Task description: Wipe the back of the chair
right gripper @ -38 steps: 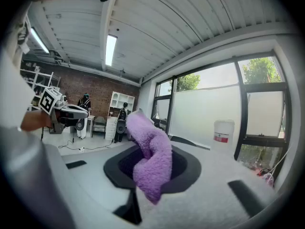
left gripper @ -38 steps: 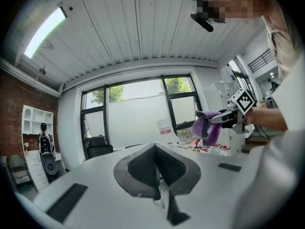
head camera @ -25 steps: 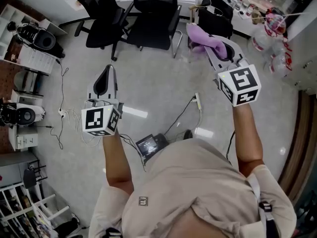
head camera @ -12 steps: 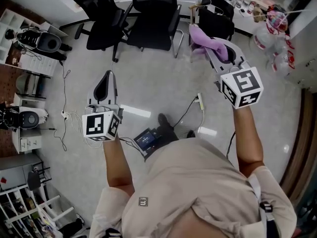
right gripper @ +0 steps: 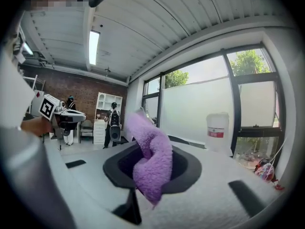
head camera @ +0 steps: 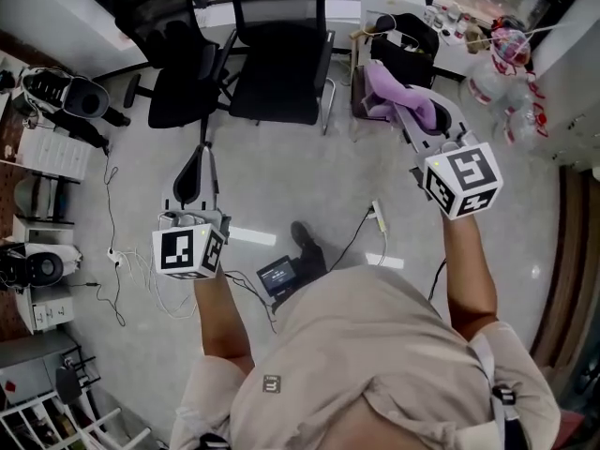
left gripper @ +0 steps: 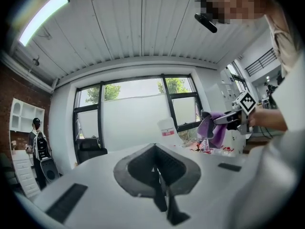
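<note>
The mesh-back chair (head camera: 281, 50) stands at the far side of the floor, facing the person, with a second black chair (head camera: 173, 59) close at its left; neither gripper touches either one. The purple cloth (right gripper: 151, 156) is pinched between the jaws of the right gripper (head camera: 405, 103), its folds bulging above and below them, and in the head view it hangs in the air to the right of the mesh-back chair, near its armrest. The left gripper (left gripper: 158, 170) has its jaws closed together with nothing between them and is held lower and to the left, well apart from both chairs. Below them spreads a pale grey, glossy floor (head camera: 281, 172) that reflects the lights, crossed by loose cables (head camera: 347, 216) running to a power strip (head camera: 376, 191). White shelving (head camera: 42, 190) lines the left edge, and plastic bottles (head camera: 506, 73) cluster at the upper right. The gripper views show tall windows (left gripper: 138, 111) with frosted lower panes, a white slatted ceiling (left gripper: 143, 23) and a brick wall (right gripper: 81, 87).
</note>
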### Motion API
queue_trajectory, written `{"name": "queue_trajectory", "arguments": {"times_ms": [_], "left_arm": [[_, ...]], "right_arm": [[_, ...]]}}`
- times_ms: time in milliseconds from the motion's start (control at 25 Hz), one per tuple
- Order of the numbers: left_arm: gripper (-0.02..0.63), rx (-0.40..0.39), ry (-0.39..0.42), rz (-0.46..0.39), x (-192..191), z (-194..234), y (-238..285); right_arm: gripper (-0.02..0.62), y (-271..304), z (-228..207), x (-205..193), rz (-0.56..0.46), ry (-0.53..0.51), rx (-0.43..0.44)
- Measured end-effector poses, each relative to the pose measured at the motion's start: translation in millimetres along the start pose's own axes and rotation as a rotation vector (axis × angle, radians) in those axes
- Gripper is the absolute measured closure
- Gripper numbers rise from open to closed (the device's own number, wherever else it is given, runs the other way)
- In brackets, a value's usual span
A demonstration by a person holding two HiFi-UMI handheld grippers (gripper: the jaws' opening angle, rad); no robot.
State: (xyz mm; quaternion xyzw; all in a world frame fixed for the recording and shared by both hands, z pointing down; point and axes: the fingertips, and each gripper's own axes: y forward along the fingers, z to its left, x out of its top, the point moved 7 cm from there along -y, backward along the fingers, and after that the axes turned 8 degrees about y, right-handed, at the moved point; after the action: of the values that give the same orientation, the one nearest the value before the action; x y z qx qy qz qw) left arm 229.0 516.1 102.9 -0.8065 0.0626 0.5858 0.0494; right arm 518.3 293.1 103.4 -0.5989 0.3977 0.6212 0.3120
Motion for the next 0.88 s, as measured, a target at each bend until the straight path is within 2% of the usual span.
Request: {"name": "queue_trajectory", "arguments": {"times_ms": [360,880], "left_arm": [[0.6,-0.143,0.004,-0.014,-29.2,109.4,88.3],[0.6,-0.217,-0.05,-0.059,-72.0,192.7,148.8]], "right_arm": [[0.523,130.2,27.5,19.3,0.022,0.025,-0.08],[0.523,222.2,42.7,32.2,0.062,-0.005,-0.173]]}}
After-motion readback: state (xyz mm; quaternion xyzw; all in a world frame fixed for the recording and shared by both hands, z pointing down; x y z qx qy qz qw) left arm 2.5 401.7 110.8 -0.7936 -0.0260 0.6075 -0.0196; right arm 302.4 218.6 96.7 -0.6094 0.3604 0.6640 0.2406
